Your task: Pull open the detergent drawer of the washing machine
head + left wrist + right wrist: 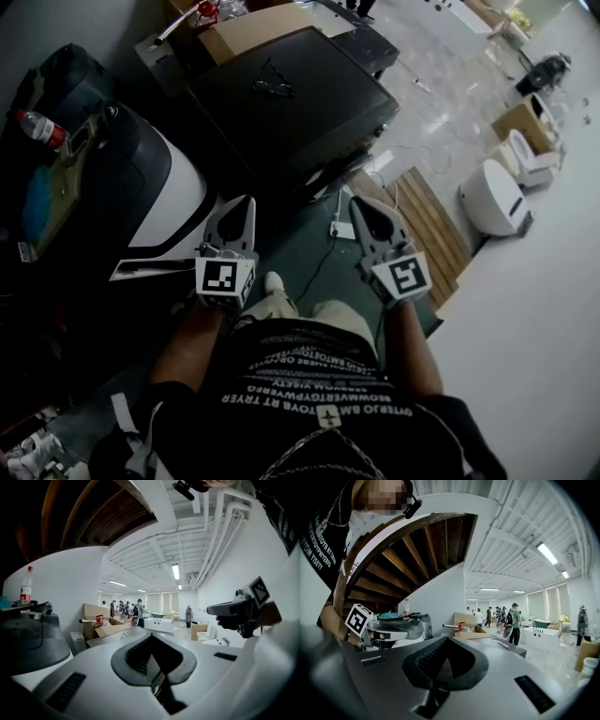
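A dark boxy machine [291, 103], seemingly the washing machine, stands on the floor ahead of me with a pair of glasses [272, 86] on its top. I cannot make out a detergent drawer from this angle. My left gripper [244, 204] and right gripper [359, 204] are held side by side in front of my body, short of the machine's near edge. Both are shut with nothing between the jaws. The left gripper view shows its closed jaws [152, 660] and the right gripper [222, 609] beside it. The right gripper view shows its closed jaws [440, 663] and the left gripper [389, 634].
A rounded black-and-white appliance [155, 192] sits at the left, with a water bottle [39, 127] behind it. A cardboard box [253, 28] stands past the dark machine. A power strip [342, 230], wooden slats [431, 225] and white toilets [492, 197] lie at the right. People [513, 620] stand far off.
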A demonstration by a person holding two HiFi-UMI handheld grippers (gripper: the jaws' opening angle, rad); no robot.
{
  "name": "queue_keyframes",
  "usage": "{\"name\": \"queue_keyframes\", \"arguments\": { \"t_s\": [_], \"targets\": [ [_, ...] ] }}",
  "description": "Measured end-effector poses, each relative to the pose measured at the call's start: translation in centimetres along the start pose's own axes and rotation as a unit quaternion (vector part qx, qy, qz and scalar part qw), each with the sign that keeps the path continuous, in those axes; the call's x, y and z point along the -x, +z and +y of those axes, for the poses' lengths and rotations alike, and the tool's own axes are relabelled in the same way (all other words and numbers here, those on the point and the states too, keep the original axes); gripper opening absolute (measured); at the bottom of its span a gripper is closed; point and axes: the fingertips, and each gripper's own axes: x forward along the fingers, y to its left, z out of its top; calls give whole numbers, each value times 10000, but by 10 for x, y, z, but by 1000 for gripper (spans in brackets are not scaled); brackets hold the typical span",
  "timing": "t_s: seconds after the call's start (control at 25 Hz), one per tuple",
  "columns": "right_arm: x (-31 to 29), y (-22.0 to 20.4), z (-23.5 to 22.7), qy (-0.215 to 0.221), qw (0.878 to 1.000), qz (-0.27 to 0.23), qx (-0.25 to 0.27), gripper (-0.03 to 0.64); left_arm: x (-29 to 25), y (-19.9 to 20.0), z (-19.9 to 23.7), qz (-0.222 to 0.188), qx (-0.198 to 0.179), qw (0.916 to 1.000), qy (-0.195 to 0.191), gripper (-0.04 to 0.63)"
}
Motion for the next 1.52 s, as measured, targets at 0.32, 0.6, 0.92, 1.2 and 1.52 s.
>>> {"name": "queue_keyframes", "arguments": {
  "t_s": [0.32, 0.6, 0.92, 1.2, 1.52],
  "targets": [
    [-25, -21, -31, 662, 9976, 207, -35, -6, -16, -22, 6, 301, 52, 9975, 636, 3],
    [-39, -44, -56, 1203, 9917, 438, 93, -6, -23, -36, -8, 369, 193, 9927, 1135, 3],
    [-53, -83, -72, 1542, 9853, 715, 194, -6, -26, -72, -18, 459, 563, 9872, 1418, 3],
    [-69, -127, -68, 1828, 9756, 1201, 205, -6, -40, -101, -18, 630, 713, 9860, 1368, 3],
    [-93, -173, -67, 2052, 9652, 1615, 113, -6, -58, -148, -11, 889, 1007, 9820, 1326, 3]
  ]
}}
